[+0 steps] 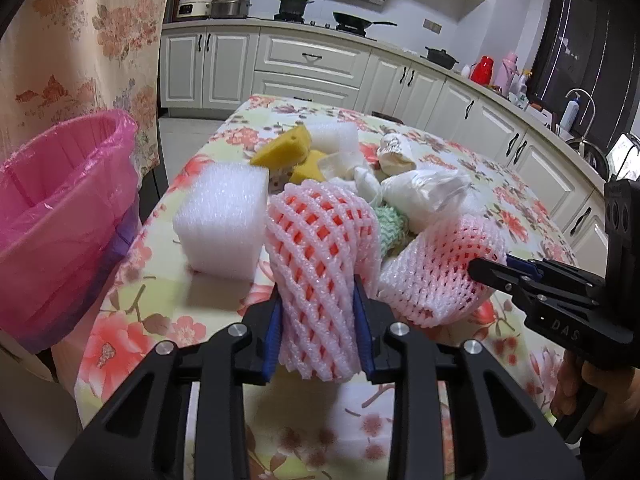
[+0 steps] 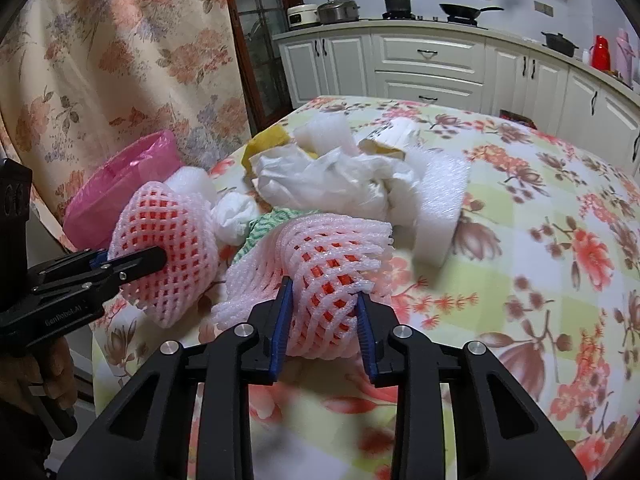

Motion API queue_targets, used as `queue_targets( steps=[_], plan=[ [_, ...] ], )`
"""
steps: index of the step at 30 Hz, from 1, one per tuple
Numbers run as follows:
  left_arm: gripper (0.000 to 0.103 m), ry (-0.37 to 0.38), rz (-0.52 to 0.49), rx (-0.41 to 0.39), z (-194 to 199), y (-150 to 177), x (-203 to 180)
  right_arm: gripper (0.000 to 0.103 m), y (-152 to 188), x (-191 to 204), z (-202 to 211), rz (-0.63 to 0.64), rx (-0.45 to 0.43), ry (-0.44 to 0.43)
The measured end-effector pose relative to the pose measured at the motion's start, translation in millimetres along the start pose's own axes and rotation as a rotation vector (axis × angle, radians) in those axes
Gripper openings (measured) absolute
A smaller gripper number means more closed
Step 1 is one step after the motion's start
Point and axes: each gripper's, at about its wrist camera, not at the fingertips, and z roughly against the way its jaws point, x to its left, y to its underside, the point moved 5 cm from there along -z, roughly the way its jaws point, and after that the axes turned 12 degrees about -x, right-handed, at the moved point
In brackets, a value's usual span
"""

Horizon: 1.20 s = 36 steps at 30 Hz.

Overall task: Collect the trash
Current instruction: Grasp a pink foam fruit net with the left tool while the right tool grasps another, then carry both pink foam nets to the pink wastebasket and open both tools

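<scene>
— Pink foam netting in both grips, is that right?

— Yes. The left gripper (image 1: 318,308) has its jaws pinching one pink foam net sleeve (image 1: 320,248), which stands up from the floral tabletop (image 1: 132,332). The right gripper (image 2: 324,312) has its jaws pinching a second foam net (image 2: 332,264), lying more on its side.

— How near are the two?

— Side by side at the near edge of the trash pile. Just behind them lie a white plastic bag (image 2: 320,184), a green-patterned cloth (image 2: 276,220), white foam blocks (image 1: 222,220) and yellow sponge pieces (image 1: 286,146).

— And the bin?

— A bin lined with a pink bag (image 1: 60,208) stands off the tabletop's left edge, beside a floral curtain (image 1: 80,40).
</scene>
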Motion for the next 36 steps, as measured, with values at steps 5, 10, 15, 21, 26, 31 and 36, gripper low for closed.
queue_targets(
  steps=[5, 10, 15, 21, 26, 31, 36],
  plan=[
    [0.03, 0.01, -0.008, -0.032, 13, -10, -5, 0.028, -11, -1, 18, 0.006, -0.038, 0.003],
    [0.03, 0.018, -0.005, -0.065, 26, -21, -7, 0.028, -27, -2, 38, 0.01, -0.088, 0.01],
    [0.03, 0.017, 0.006, -0.111, 39, -38, -5, 0.028, -49, -1, 55, 0.013, -0.147, 0.013],
    [0.03, -0.029, 0.019, -0.184, 56, -65, 12, 0.028, -81, 13, 59, 0.031, -0.196, -0.014],
    [0.03, -0.095, 0.021, -0.254, 76, -92, 38, 0.028, -108, 35, 49, 0.058, -0.219, -0.049],
    [0.03, -0.176, 0.026, -0.307, 93, -116, 73, 0.028, -131, 69, 28, 0.086, -0.222, -0.106],
    [0.031, -0.261, 0.041, -0.339, 110, -132, 114, 0.028, -149, 111, 2, 0.121, -0.213, -0.166]
  ],
)
